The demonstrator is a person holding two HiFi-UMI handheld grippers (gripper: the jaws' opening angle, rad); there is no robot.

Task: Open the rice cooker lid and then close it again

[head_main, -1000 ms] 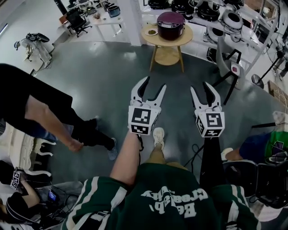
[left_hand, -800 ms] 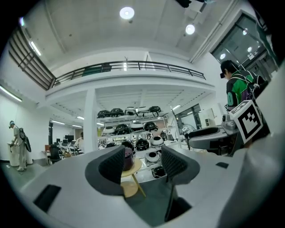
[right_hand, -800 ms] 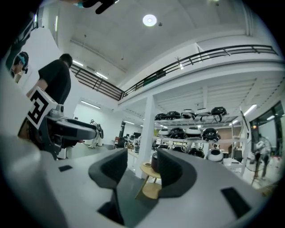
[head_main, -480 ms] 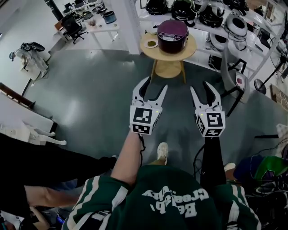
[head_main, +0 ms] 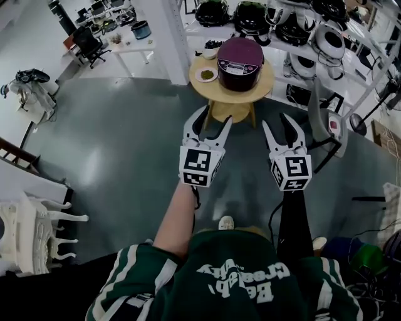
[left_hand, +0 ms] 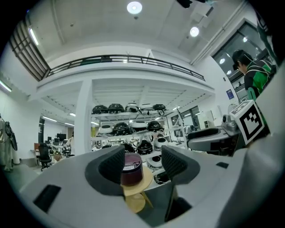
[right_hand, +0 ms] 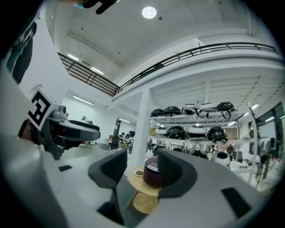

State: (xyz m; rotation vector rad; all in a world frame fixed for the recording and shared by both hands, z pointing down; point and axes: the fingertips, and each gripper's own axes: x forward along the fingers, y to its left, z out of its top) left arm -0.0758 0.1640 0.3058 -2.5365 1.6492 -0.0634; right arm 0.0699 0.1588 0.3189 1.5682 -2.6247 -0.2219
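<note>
Rice cooker (head_main: 240,55) top — head view only.

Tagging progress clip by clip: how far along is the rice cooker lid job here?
Done: nothing; the rice cooker sits on the round wooden table, lid shut. In hand: the left hand-held gripper and right hand-held gripper, jaws apart and empty, are short of the table. Left: opening the lid, then closing it.

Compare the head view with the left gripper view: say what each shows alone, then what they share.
Head view only: the grey floor, the person's green striped shirt, a small dish. Left gripper view only: ceiling lights, a balcony railing. Both: the closed purple rice cooker on its round wooden table, with shelves behind.
</note>
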